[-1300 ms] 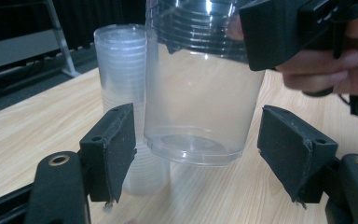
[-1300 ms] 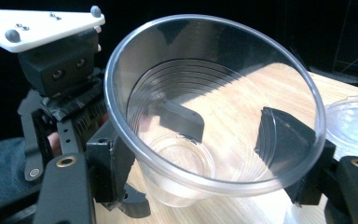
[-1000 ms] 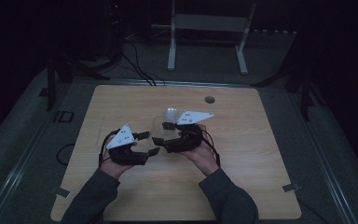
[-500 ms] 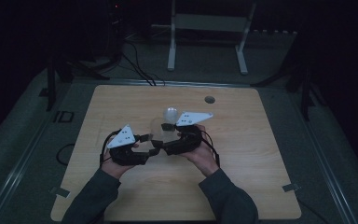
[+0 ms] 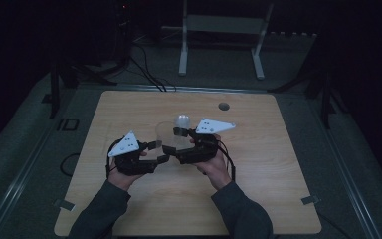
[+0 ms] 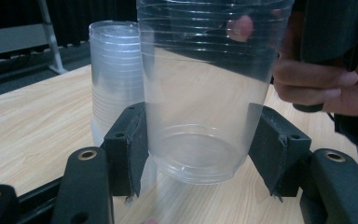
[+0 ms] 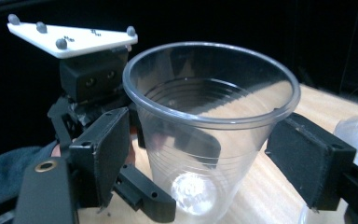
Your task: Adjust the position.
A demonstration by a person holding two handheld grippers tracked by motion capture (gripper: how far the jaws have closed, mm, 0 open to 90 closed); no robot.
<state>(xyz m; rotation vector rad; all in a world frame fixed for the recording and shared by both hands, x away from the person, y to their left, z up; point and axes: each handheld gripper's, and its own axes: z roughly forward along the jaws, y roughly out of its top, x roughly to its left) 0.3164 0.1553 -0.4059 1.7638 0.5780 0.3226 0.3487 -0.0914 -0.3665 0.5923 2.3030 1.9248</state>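
Observation:
A clear plastic cup (image 5: 165,135) stands upright between both grippers near the table's middle. My right gripper (image 7: 198,154) is shut on the cup (image 7: 205,116) just below its rim, one pad on each side. My left gripper (image 6: 198,154) is open around the lower part of the cup (image 6: 200,93), its pads close beside the walls, with a thin gap at the right pad. In the high view the left gripper (image 5: 156,152) reaches in from the left and the right gripper (image 5: 174,141) from the right. A stack of clear cups (image 6: 114,74) stands just behind.
The stack of cups (image 5: 181,121) stands slightly beyond the grippers on the wooden table (image 5: 268,194). A round hole (image 5: 223,106) lies near the table's far edge. Beyond the table are a white stand (image 5: 219,30) and cables on the floor.
My left gripper has moved right, and its jaws now stand around the cup's base. The right gripper has stayed nearly still with the cup.

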